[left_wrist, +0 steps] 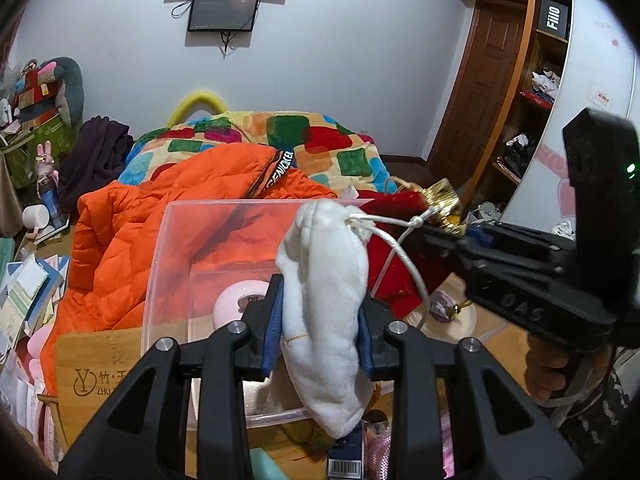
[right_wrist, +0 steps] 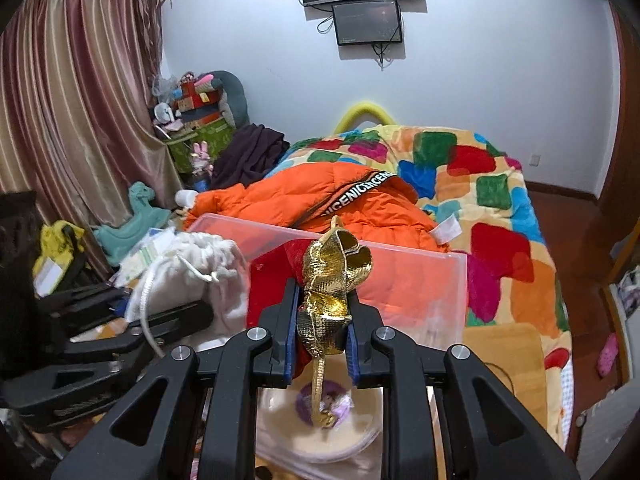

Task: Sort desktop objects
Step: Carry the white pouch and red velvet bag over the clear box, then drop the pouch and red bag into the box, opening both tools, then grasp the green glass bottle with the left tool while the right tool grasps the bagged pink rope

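Note:
My left gripper (left_wrist: 322, 332) is shut on a white plush drawstring pouch (left_wrist: 326, 304) and holds it up in front of a clear plastic bin (left_wrist: 172, 248). A pink round case (left_wrist: 234, 304) lies inside the bin. My right gripper (right_wrist: 322, 332) is shut on the gold top of a red and gold drawstring pouch (right_wrist: 332, 280), held above the desk. The right gripper and that pouch (left_wrist: 404, 216) also show in the left wrist view at right. The white pouch (right_wrist: 192, 272) and left gripper show at left in the right wrist view, beside the bin (right_wrist: 420, 280).
An orange jacket (left_wrist: 160, 224) and a colourful quilt (right_wrist: 480, 208) lie on the bed behind the bin. A round beige disc (right_wrist: 320, 420) with a purple picture lies below the right gripper. A bamboo board (left_wrist: 96, 368) and stacked papers (left_wrist: 24, 292) sit at left.

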